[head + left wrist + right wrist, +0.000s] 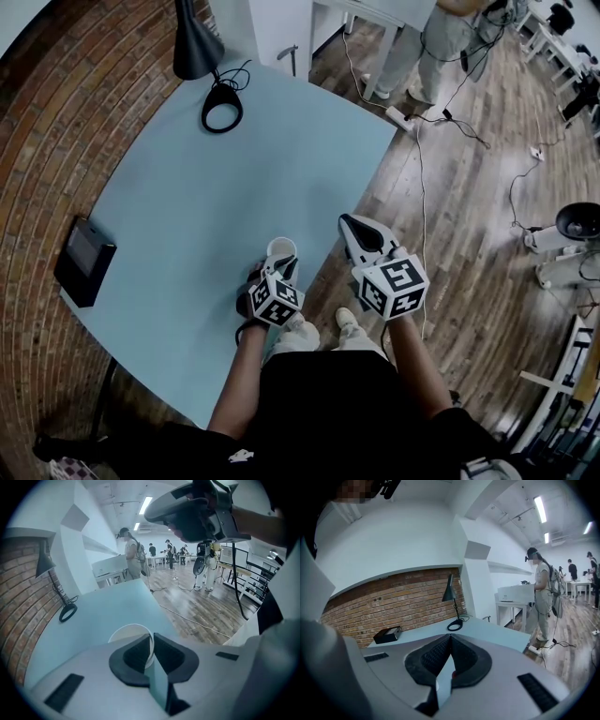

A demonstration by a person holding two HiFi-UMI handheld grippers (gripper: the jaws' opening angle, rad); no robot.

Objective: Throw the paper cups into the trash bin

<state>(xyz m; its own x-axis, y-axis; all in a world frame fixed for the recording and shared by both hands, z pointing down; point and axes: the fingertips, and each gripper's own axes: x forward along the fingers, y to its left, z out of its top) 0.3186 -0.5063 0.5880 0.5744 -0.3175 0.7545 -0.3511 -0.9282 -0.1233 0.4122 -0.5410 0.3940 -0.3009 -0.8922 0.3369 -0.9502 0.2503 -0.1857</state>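
A white paper cup [281,247] stands upright on the light blue table [206,206], close to its near right edge. My left gripper [283,265] is shut on the cup; in the left gripper view the cup's near rim [126,632] is pinched between the two dark pads of the left gripper [151,641]. My right gripper [349,223] hangs just past the table's edge, over the wooden floor, to the right of the cup. In the right gripper view the pads of the right gripper [450,637] meet at their tips with nothing between them. No trash bin shows in any view.
A black desk lamp [195,42] with a ring base [222,111] stands at the table's far end, and a black box [84,261] lies at its left edge by the brick wall. Cables and a power strip [398,115] lie on the floor near a standing person [422,47].
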